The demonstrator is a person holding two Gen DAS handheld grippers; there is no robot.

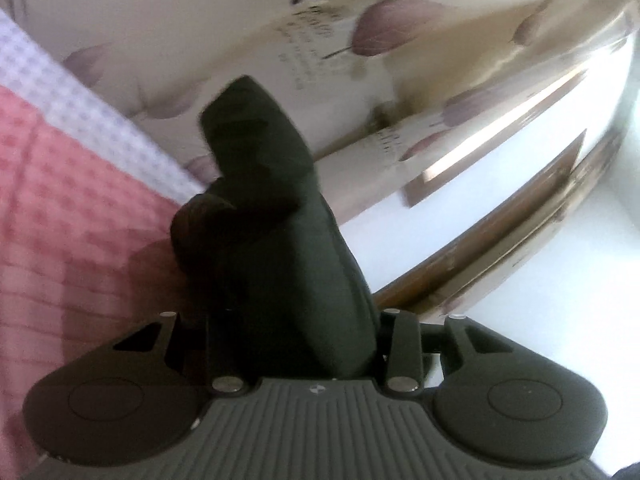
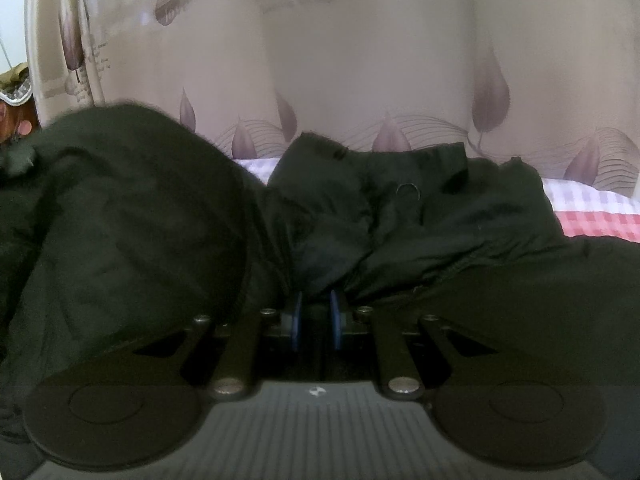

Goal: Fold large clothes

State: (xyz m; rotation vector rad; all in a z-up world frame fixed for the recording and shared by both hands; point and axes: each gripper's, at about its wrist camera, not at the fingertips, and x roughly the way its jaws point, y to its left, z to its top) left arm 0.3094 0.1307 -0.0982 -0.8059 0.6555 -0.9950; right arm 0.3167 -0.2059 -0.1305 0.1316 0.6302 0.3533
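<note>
The task item is one large dark green garment (image 2: 132, 216) of matte woven fabric, heavily creased and bunched. In the right wrist view it lies heaped across the bed, covering most of the lower frame. A small metal ring (image 2: 408, 190) sits on its upper middle section. The exact garment type cannot be determined.

The bed carries one checked bedsheet (image 1: 68, 216) with a red-and-pink zone and a white-and-lilac band along the wall side. Both zones show a small square grid pattern.

Left claw (image 1: 294, 344): clenched on a thick fold of the garment. The fabric rises from between the two black fingers as a tapered column, clear of the bedsheet. The pads are hidden by the cloth. This view is tilted and blurred.

Right claw (image 2: 316, 316): clenched on a gathered pinch of the garment. Two blue pads (image 2: 335, 320) stand close together with fabric wedged between them at their tips.

Behind the bed hangs a cream curtain (image 2: 360, 60) printed with mauve leaf shapes and fine line work; printed lettering is present but illegible. In the left wrist view, two brown wooden frame strips (image 1: 496, 136) run beside a bright white surface.
</note>
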